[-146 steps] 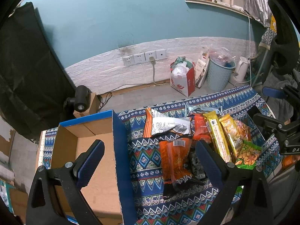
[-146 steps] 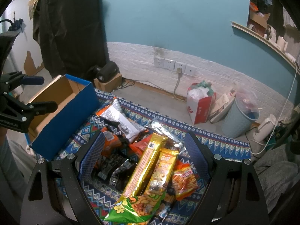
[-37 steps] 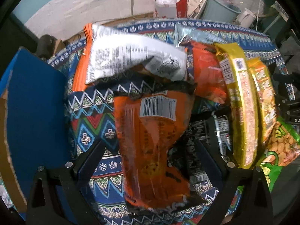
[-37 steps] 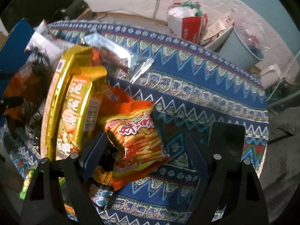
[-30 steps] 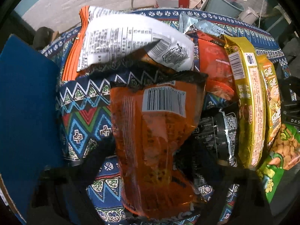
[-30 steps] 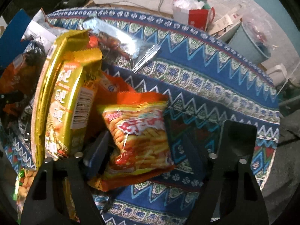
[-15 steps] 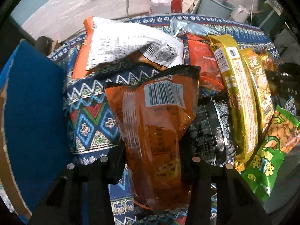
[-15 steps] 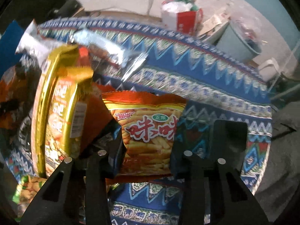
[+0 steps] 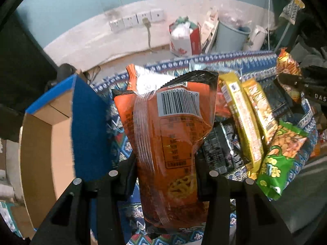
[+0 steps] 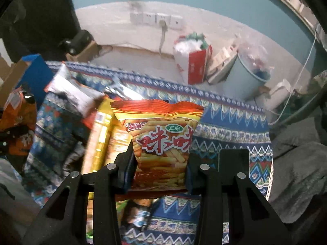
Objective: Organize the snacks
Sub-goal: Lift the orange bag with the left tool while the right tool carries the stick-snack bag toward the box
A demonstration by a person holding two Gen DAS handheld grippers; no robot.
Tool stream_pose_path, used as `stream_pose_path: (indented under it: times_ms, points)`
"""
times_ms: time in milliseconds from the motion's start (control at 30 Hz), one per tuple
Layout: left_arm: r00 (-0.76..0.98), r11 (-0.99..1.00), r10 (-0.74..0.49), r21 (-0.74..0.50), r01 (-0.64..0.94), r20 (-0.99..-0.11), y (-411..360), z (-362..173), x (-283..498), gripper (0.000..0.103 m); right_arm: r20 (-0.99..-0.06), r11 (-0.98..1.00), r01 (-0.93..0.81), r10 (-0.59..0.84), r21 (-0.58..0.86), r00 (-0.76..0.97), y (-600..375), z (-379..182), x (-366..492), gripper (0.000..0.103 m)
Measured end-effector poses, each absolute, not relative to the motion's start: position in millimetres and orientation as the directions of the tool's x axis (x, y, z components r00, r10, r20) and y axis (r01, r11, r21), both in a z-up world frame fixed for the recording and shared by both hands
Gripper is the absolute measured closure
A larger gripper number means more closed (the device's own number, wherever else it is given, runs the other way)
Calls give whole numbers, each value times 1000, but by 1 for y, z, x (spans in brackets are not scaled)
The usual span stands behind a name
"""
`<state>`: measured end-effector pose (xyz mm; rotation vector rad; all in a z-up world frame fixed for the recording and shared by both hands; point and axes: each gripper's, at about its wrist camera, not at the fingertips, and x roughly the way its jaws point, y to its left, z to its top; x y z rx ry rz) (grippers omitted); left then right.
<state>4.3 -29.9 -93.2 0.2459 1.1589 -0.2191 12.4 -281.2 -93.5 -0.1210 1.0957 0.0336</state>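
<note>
1. Setting: a lived-in domestic room, not a lab.
2. Evidence: teal wall (image 9: pixel 81 6) over white brick-pattern panelling, with a row of wall sockets (image 9: pixel 136 19).
3. Floor clutter: bucket (image 9: pixel 230 37), white kettle (image 9: pixel 256 37), stuffed red-and-white bag (image 9: pixel 185 40).
4. Patterned cloth (image 10: pixel 224 122) covers the table; cardboard box (image 9: pixel 44 143) beside it.
</note>
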Motion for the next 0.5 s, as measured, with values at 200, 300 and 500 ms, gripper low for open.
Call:
stream_pose_path:
  times_ms: [200, 300, 500]
  points:
    - [429, 957, -62, 69, 283, -901, -11, -71, -6, 58, -858, 991, -120, 12, -57, 514, -248, -63, -5, 65]
    - [454, 961, -61, 71, 269, -889, -1, -62, -9, 58, -843, 988, -146, 41, -44, 536, -231, -51, -8, 65]
    - [496, 970, -54, 73, 234, -867, 20, -45, -15, 58, -822, 979, -202, 96, -24, 561, -199, -34, -6, 65]
